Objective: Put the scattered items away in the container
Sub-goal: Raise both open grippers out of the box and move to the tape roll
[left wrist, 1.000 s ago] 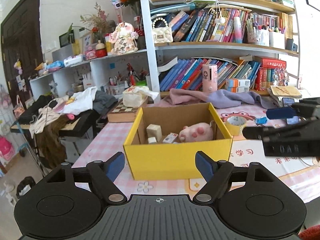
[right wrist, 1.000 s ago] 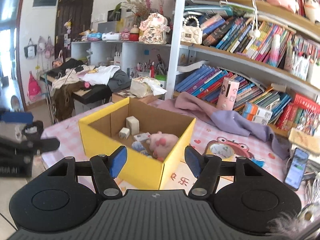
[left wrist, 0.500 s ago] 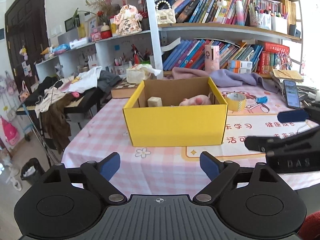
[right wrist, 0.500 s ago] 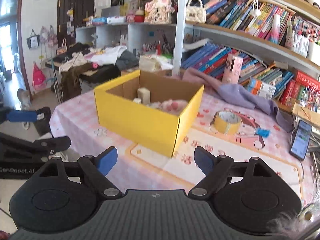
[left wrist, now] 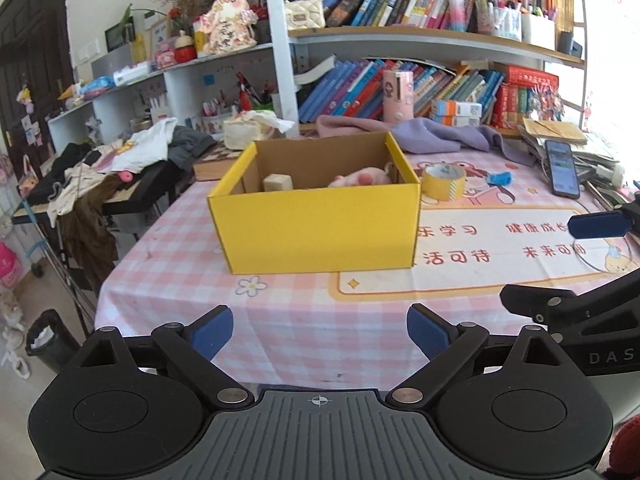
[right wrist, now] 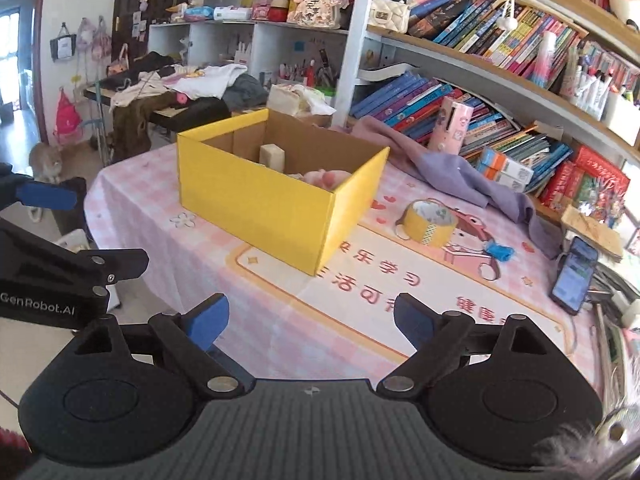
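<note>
A yellow cardboard box point(left wrist: 316, 228) point(right wrist: 256, 208) stands on the pink checked tablecloth. Inside it lie a pale wooden block point(left wrist: 278, 182) point(right wrist: 272, 155) and a pink plush toy point(left wrist: 360, 178) point(right wrist: 324, 178). A roll of yellow tape point(left wrist: 443, 182) point(right wrist: 429, 222) rests on the table just right of the box. My left gripper point(left wrist: 319, 331) hangs back over the table's near edge, its jaws opening, nothing between them. My right gripper point(right wrist: 310, 322) is likewise drawn back from the box, jaws opening and empty. Each gripper shows at the edge of the other's view.
A purple cloth point(left wrist: 432, 138) lies behind the box below the bookshelves. A phone point(left wrist: 562, 168) point(right wrist: 574, 276) and a small blue item point(left wrist: 500, 178) lie on the right. A tissue box point(left wrist: 248, 132) sits back left. Clothes are heaped on a side table point(left wrist: 120, 160).
Both grippers have drawn back and sunk away from the box, which now looks smaller and farther. The jaws of both have spread wider.
</note>
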The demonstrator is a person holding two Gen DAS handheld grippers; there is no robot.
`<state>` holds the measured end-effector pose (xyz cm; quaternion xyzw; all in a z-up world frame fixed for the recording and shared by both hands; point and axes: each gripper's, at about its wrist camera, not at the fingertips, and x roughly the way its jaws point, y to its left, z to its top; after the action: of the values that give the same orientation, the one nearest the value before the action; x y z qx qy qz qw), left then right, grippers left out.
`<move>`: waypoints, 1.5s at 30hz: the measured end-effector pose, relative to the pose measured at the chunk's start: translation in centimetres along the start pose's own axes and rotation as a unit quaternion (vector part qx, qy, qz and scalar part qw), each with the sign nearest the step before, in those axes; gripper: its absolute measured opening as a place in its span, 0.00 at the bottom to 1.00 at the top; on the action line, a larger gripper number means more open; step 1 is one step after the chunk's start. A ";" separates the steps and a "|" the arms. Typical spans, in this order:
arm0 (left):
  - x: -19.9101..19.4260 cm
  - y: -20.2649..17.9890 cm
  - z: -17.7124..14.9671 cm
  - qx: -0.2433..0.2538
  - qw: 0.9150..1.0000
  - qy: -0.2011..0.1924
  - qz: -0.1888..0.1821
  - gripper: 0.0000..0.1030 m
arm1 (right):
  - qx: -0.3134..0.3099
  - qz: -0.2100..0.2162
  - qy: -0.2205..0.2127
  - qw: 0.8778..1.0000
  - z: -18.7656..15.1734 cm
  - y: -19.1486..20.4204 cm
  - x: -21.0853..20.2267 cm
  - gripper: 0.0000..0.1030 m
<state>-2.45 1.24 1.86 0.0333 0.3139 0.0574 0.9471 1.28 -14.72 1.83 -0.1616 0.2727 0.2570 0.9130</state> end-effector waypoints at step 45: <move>6.2 -10.8 3.1 0.104 0.979 0.006 -0.177 0.93 | 0.118 -0.121 0.052 0.984 -3.9 -11.0 0.4 0.89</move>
<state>5.33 -8.71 -0.37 0.0748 0.3251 -0.1436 0.9317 6.06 -25.26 0.17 -0.0976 0.3268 0.1015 0.9345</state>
